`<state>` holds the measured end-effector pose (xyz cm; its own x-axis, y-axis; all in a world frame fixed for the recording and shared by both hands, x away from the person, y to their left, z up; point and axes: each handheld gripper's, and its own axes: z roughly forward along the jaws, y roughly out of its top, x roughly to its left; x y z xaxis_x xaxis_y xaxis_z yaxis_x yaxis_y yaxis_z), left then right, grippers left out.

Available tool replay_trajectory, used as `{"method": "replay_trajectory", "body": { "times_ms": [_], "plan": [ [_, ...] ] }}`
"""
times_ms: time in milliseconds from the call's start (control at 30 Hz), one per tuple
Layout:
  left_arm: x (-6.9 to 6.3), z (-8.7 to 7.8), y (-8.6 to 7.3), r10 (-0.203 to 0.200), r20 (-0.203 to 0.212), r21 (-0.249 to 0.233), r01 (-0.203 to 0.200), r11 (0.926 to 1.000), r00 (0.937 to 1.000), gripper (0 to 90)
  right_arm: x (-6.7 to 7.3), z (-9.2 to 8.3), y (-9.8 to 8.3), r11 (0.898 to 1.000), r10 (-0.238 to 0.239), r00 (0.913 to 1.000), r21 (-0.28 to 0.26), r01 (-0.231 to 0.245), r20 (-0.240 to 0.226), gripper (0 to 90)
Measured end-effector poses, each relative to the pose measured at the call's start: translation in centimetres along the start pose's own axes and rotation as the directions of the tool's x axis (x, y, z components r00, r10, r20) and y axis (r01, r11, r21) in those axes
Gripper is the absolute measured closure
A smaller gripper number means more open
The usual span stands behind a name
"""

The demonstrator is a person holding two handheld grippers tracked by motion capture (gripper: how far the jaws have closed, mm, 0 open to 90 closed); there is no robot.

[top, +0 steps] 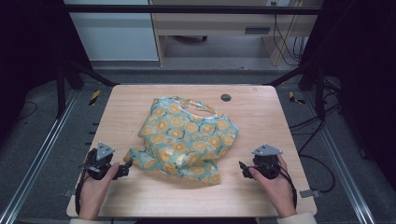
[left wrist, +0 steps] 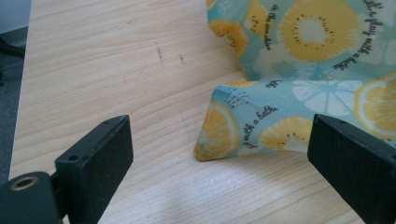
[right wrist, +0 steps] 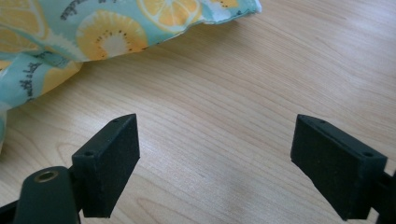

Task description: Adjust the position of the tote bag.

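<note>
Jaws of both grippers stand apart and hold nothing: in the high view the left gripper (top: 127,166) sits just beside the near-left corner of the bag (top: 187,140) at the centre of the table (top: 261,116), and the right gripper (top: 243,169) rests near its right side. Left gripper view: a bag corner (left wrist: 224,135) lies on the wood ahead, between the spread jaws but untouched. Right gripper view: bare table (right wrist: 233,107) lies between the jaws, with the bag (right wrist: 107,32) at upper left.

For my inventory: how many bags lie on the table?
1. The bag lies crumpled mid-table, between the two grippers; nothing else seems hidden under it, though I cannot be sure.
</note>
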<state>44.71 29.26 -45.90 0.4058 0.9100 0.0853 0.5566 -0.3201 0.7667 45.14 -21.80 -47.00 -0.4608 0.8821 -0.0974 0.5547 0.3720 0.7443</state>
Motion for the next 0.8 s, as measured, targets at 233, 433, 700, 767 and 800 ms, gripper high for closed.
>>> {"method": "replay_trajectory", "body": {
  "times_ms": [233,433,700,767,800],
  "plan": [
    [-0.1,0.1,-0.1,0.001,0.001,0.012,-0.001,0.9999,1.0,7.0,0.0,0.1,0.1,0.999,0.037,0.9993,0.008,-0.037,0.004,16.0],
    [-0.4,0.3,-0.2,0.015,0.007,0.023,-0.015,0.9996,0.9999,7.3,0.3,-0.1,0.4,0.999,0.048,0.9987,-0.003,-0.048,-0.016,17.3],
    [-0.9,0.6,-0.3,0.044,0.005,0.044,-0.045,0.998,0.999,7.7,0.2,-0.4,2.5,0.995,0.086,0.9934,-0.052,-0.09,-0.076,19.7],
    [-0.8,0.6,-0.3,0.046,0.002,0.046,-0.046,0.9979,0.9989,7.9,0.2,-0.2,3.3,0.995,0.08,0.9928,-0.05,-0.085,-0.089,20.7],
    [-0.9,0.6,-0.3,0.044,0.001,0.044,-0.044,0.998,0.999,7.9,0.1,-0.1,3.8,0.996,0.074,0.9925,-0.049,-0.079,-0.097,21.7]
  ]
}}
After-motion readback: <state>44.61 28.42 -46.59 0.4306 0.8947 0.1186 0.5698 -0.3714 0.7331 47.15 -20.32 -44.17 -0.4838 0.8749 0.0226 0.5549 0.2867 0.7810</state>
